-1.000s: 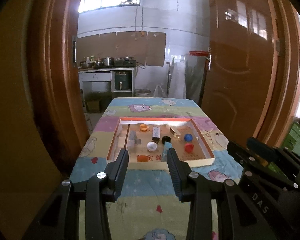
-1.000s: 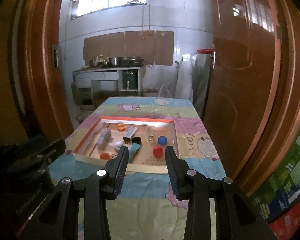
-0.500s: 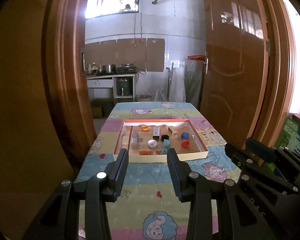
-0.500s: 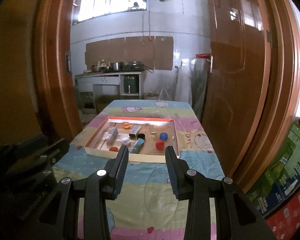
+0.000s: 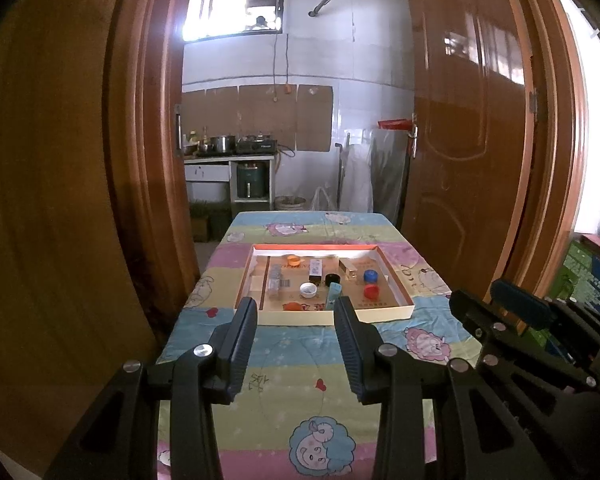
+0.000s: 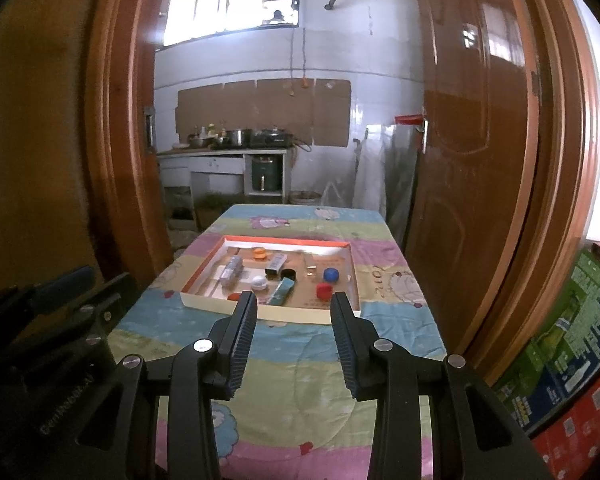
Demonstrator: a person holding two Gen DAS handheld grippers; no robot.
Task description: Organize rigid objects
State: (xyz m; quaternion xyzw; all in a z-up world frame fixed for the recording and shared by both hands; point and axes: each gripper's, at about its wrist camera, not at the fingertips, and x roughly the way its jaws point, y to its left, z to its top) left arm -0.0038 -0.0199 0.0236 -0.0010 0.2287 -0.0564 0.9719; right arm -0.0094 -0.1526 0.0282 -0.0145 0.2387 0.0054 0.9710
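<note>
A shallow cardboard tray (image 5: 396,284) with an orange rim lies mid-table on a cartoon-print cloth (image 5: 300,384). It holds loose pieces: an orange cap (image 5: 293,260), white cap (image 5: 308,290), blue cap (image 5: 370,276), red cap (image 5: 371,291), black cap (image 5: 332,279), teal box (image 5: 334,294) and a clear bottle (image 5: 275,280). My left gripper (image 5: 295,314) hangs open over the table's near end, short of the tray, with nothing between its fingers. My right gripper (image 6: 293,306) is open and empty too, facing the tray (image 6: 204,276), red cap (image 6: 324,290) and teal box (image 6: 283,292).
Wooden door frames (image 5: 152,200) stand close on both sides, with an open door (image 5: 460,160) at the right. Stacked printed cartons (image 6: 572,340) sit at the right of the table. A kitchen counter with pots (image 5: 228,148) lies beyond the table's far end.
Both grippers have drawn back from the tray, which now looks smaller and farther off, with more cloth showing in front. Their jaws kept the same width.
</note>
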